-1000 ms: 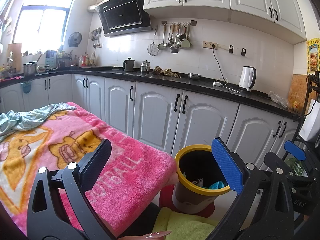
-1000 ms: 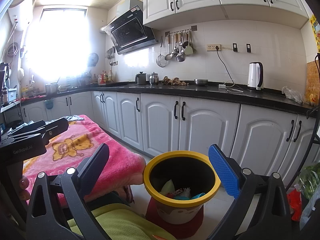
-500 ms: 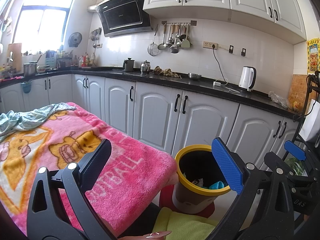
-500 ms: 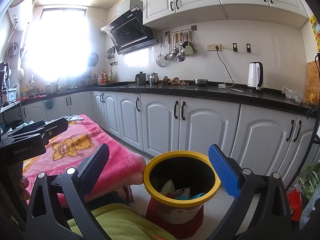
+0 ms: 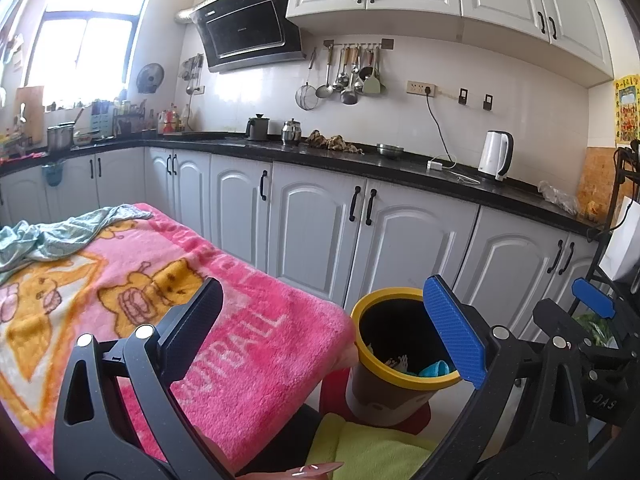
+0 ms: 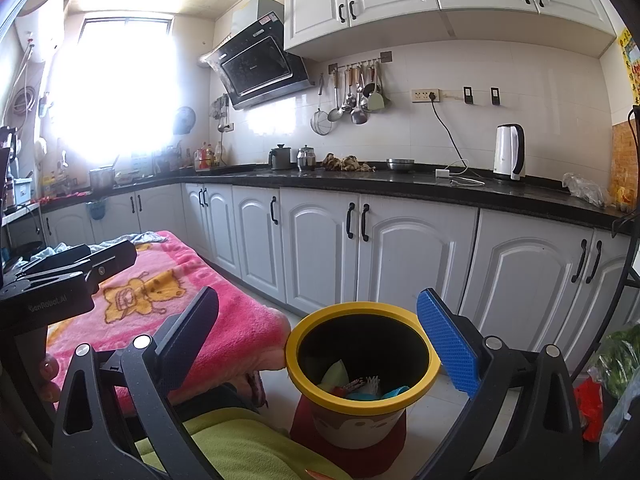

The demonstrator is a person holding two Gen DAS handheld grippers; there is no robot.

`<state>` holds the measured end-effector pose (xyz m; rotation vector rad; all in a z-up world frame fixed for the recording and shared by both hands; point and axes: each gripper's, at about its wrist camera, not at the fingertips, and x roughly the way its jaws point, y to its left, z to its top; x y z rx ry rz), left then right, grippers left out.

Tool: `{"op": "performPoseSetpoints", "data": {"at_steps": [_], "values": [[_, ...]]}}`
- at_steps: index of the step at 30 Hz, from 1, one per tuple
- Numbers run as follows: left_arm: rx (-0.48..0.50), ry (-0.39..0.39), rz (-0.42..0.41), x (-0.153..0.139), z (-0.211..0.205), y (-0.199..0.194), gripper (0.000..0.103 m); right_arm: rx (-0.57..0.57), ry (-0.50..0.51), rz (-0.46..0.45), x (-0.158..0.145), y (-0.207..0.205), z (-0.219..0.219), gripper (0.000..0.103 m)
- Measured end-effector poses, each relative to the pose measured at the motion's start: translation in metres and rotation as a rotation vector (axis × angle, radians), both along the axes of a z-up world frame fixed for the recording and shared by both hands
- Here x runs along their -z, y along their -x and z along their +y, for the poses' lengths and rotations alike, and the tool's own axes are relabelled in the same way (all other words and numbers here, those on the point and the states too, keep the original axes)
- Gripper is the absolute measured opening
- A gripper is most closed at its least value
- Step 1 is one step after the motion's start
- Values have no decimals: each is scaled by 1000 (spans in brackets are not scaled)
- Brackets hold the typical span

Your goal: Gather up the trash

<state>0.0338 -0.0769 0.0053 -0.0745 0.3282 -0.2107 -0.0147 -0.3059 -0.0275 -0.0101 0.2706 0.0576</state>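
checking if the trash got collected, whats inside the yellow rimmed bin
The bin holds a small pile: a pale green piece, a dark wrapper, something white and something teal. The rim hides whatever lies beneath them and the bottom.

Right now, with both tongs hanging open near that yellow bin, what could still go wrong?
1. The yellow-rimmed bin stands on a small red mat close beside the pink blanket; a nudge might tip it.
2. Both the left tongs and right tongs are open and empty, so further trash would need a fresh pickup.
3. A green cloth lies below and could snag.
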Motion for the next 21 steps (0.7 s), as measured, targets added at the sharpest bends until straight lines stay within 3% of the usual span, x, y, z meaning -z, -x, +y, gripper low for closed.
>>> {"op": "performPoseSetpoints", "data": {"at_steps": [9, 14, 17, 21], "values": [[24, -1, 17, 4, 1, -4, 92, -20, 6, 13, -7, -4, 0, 97], [-5, 48, 65, 7, 25, -9, 92, -74, 15, 52, -19, -27, 11, 97], [-123, 107, 105, 6, 76, -12, 92, -157, 19, 77, -29, -53, 41, 97], [-445, 154, 196, 15, 197, -6, 92, -431, 40, 127, -40, -100, 148, 97]]}}
